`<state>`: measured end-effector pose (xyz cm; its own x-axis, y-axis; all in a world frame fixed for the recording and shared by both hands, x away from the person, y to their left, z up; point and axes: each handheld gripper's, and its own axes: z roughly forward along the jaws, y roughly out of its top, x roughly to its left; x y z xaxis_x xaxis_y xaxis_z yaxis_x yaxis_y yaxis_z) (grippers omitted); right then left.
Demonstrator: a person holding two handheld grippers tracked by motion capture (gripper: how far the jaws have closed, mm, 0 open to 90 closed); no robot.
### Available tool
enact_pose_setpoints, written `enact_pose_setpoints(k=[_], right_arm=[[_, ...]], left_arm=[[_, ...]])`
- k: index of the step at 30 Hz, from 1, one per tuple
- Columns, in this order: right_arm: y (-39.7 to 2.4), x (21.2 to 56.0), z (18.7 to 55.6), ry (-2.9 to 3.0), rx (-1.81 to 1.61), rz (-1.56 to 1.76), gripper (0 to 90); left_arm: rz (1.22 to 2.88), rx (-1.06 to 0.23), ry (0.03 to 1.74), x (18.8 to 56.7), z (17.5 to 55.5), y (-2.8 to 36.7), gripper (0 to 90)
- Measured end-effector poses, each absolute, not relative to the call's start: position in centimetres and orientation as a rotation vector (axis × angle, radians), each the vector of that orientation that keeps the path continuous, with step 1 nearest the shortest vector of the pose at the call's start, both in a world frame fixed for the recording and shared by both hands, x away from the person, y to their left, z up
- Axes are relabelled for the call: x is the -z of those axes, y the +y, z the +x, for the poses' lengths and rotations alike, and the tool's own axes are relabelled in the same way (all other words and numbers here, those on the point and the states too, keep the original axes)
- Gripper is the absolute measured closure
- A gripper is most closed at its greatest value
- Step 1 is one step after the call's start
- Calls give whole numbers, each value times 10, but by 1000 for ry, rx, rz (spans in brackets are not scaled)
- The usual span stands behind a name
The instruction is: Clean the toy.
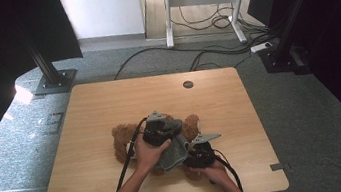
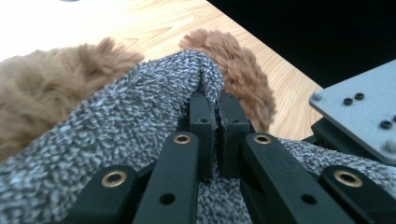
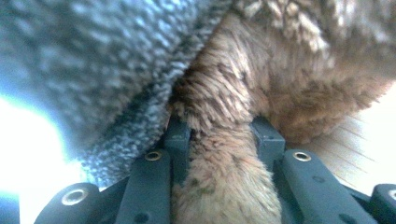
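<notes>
While left tool (image 2: 217, 133) pinches one grey cloth (image 2: 116, 126), right tool (image 3: 224, 140) clamps one teddy (image 3: 224, 186).

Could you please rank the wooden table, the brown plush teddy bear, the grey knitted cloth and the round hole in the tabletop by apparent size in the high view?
1. Wooden table
2. Brown plush teddy bear, partly covered
3. Grey knitted cloth
4. Round hole in the tabletop

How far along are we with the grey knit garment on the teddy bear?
Done: both grips are set. The right gripper is shut on a limb of the teddy bear. In hand: the left gripper pinches a fold of the grey knit garment, which lies over the bear's body. Left: working the garment along the bear; which way is unclear.
</notes>
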<state>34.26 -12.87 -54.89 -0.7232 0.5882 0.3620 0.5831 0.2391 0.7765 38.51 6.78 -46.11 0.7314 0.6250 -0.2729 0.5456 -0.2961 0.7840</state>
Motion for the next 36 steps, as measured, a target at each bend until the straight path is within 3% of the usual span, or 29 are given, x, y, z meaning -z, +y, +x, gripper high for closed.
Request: enact_pose_setpoints(k=[8, 22, 36], right_arm=[[-129, 549, 344, 2467, -1554, 1180, 660], [-130, 550, 345, 2474, -1573, 1176, 661], [-135, 547, 347, 2444, -1528, 1167, 664]], left_arm=[[1956, -153, 893, 457, 375, 96, 863], [1885, -276, 1052, 451, 379, 185, 867], [1808, -269, 1161, 457, 381, 230, 864]])
